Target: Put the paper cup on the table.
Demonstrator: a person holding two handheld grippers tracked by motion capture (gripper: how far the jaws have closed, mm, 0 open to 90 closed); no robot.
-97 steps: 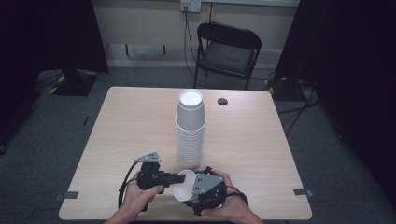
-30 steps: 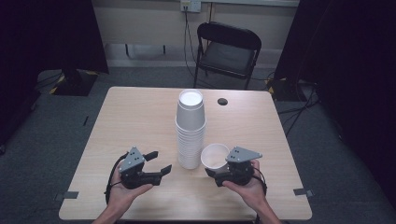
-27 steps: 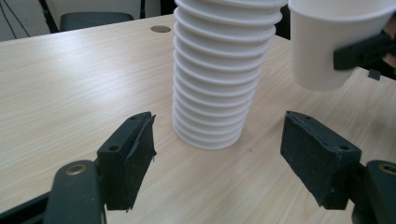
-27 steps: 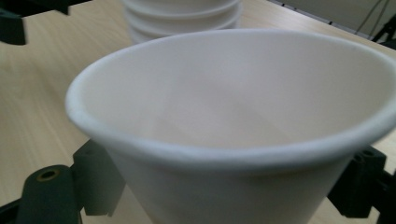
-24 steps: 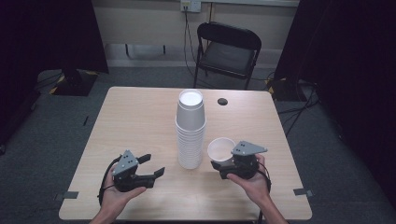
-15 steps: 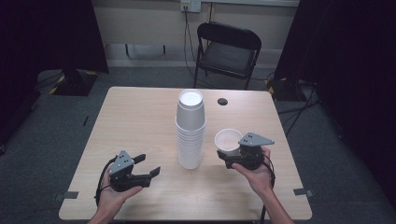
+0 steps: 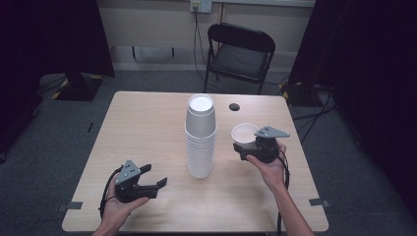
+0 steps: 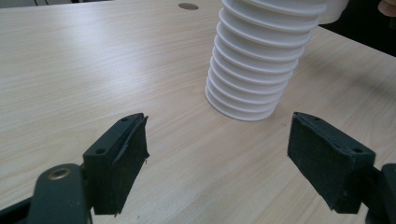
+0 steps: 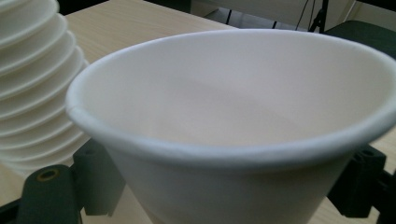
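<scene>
A tall stack of upside-down white cups (image 7: 200, 136) stands at the middle of the wooden table (image 7: 147, 123); its lower rims (image 8: 252, 65) show in the left gripper view. My right gripper (image 7: 244, 149) is shut on a single white cup (image 7: 245, 133), held mouth-up above the table to the right of the stack. That cup (image 9: 233, 121) sits close before the right gripper view, with the stack (image 9: 32, 74) at its left. My left gripper (image 7: 160, 185) is open near the front left, its pads (image 8: 122, 163) wide apart with nothing between them.
A small dark round hole (image 7: 234, 106) sits in the table behind the stack. A black folding chair (image 7: 239, 51) stands beyond the far edge. Black curtains hang at both sides. Bits of tape (image 7: 317, 202) mark the front corners.
The right gripper has carried the single cup away from the front middle, rightwards and towards the far side. The left gripper let go, opened and drew back to the front left.
</scene>
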